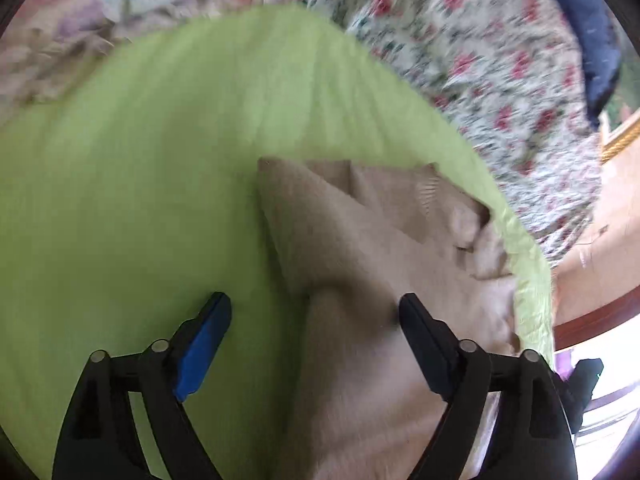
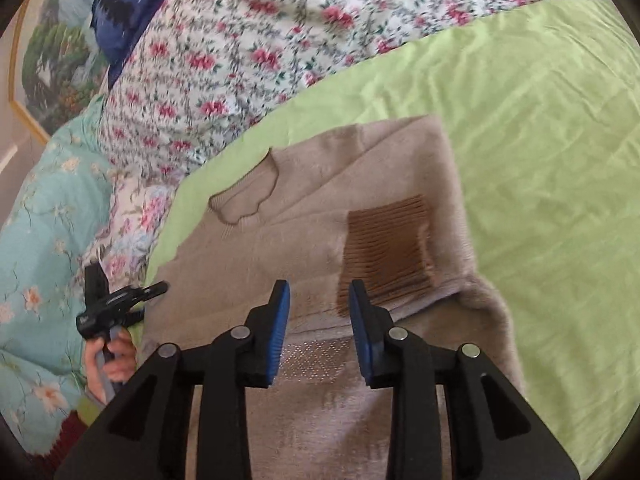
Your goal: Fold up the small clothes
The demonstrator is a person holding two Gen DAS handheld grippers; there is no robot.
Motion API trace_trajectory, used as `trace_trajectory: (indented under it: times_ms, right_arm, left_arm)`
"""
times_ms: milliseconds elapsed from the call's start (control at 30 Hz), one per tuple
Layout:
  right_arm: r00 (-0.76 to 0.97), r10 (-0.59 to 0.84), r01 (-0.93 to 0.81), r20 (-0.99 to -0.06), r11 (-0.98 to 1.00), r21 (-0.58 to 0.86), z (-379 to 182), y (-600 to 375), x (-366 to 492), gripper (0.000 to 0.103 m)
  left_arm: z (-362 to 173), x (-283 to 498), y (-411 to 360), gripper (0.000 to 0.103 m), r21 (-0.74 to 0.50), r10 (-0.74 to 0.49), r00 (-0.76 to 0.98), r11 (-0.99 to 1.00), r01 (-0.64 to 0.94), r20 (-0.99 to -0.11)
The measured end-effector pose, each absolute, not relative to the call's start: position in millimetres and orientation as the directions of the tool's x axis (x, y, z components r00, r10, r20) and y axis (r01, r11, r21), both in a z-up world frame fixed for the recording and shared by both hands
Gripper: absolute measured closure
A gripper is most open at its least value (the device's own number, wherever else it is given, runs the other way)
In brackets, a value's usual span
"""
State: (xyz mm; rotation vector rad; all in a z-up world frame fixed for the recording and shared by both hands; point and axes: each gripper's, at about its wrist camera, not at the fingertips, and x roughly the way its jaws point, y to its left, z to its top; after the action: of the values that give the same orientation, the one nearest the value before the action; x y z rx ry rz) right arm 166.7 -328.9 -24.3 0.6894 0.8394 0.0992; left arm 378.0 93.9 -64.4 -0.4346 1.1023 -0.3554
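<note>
A beige knit sweater [image 2: 320, 208] lies partly folded on a light green sheet [image 2: 540, 140]. It has a brown ribbed patch [image 2: 388, 248], and its sleeve cuff [image 2: 244, 196] is folded onto the body. My right gripper [image 2: 318, 294] is open just above the sweater near the brown patch, holding nothing. My left gripper [image 1: 314, 312] is open over the sweater's [image 1: 360, 264] left edge, with one finger over the green sheet [image 1: 140, 180] and the other over the cloth. In the right wrist view the left gripper [image 2: 156, 290] appears at the sweater's left edge, held by a hand.
A floral quilt [image 2: 248, 52] lies beyond the green sheet, with a blue pillow [image 2: 120, 12] at its far end. A turquoise floral blanket [image 2: 36, 232] lies to the left. A framed landscape picture [image 2: 48, 52] hangs on the wall. A wooden bed edge [image 1: 600, 312] shows at the right.
</note>
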Motion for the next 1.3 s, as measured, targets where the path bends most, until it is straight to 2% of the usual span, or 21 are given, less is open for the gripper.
trace_trajectory:
  times_ms: [33, 67, 233, 333, 400, 500, 600, 733, 833, 1167, 1300]
  right_arm:
    - [0.676, 0.347, 0.176, -0.65, 0.781, 0.599, -24.5, -326.9, 168.6, 0.071]
    - [0.677, 0.353, 0.166, -0.645, 0.781, 0.602, -24.2, -325.7, 170.2, 0.071]
    - [0.66, 0.37, 0.147, -0.654, 0.79, 0.595, -34.1, -316.2, 189.1, 0.071]
    - [0.6, 0.377, 0.167, -0.705, 0.803, 0.571, -49.7, -311.1, 203.2, 0.071]
    - [0.572, 0.375, 0.177, -0.729, 0.812, 0.556, -58.3, -312.0, 208.1, 0.071]
    - [0.567, 0.357, 0.204, -0.742, 0.812, 0.546, -54.2, -317.0, 207.1, 0.071]
    - [0.602, 0.345, 0.195, -0.72, 0.811, 0.551, -33.7, -322.4, 190.2, 0.07]
    - [0.636, 0.333, 0.18, -0.697, 0.813, 0.553, -11.6, -333.7, 152.0, 0.061]
    - [0.643, 0.324, 0.182, -0.694, 0.815, 0.55, -1.4, -341.8, 112.8, 0.06]
    - [0.588, 0.37, 0.151, -0.719, 0.823, 0.547, -2.0, -346.5, -7.0, 0.059]
    - [0.529, 0.41, 0.128, -0.743, 0.827, 0.547, -11.1, -343.1, -51.0, 0.059]
  left_arm:
    - [-64.2, 381.8, 88.2, 0.053, -0.471, -0.455, 0.434, 0.879, 0.078, -0.778]
    - [-61.6, 384.3, 81.2, 0.093, -0.438, -0.437, 0.448, 0.892, 0.108, -0.78]
    - [-25.0, 365.1, 62.9, 0.093, -0.267, -0.325, 0.629, 0.945, 0.189, -0.706]
    - [-44.0, 367.9, 56.1, 0.092, -0.187, -0.258, 0.608, 0.966, 0.18, -0.75]
    - [-59.2, 373.0, 58.8, 0.09, -0.18, -0.246, 0.581, 0.969, 0.169, -0.776]
    - [-60.5, 373.4, 62.2, 0.084, -0.183, -0.243, 0.583, 0.97, 0.161, -0.775]
    - [-60.2, 367.1, 60.5, 0.077, -0.124, -0.184, 0.583, 0.982, 0.141, -0.792]
    - [-41.4, 327.3, 69.1, 0.079, -0.153, -0.209, 0.598, 0.978, 0.144, -0.774]
    - [-34.5, 281.3, 74.2, 0.077, -0.182, -0.243, 0.585, 0.97, 0.162, -0.773]
    - [-42.9, 113.8, 98.3, 0.045, -0.265, -0.328, 0.532, 0.945, 0.193, -0.781]
    - [-47.9, 66.1, 103.3, 0.039, -0.28, -0.359, 0.503, 0.933, 0.228, -0.786]
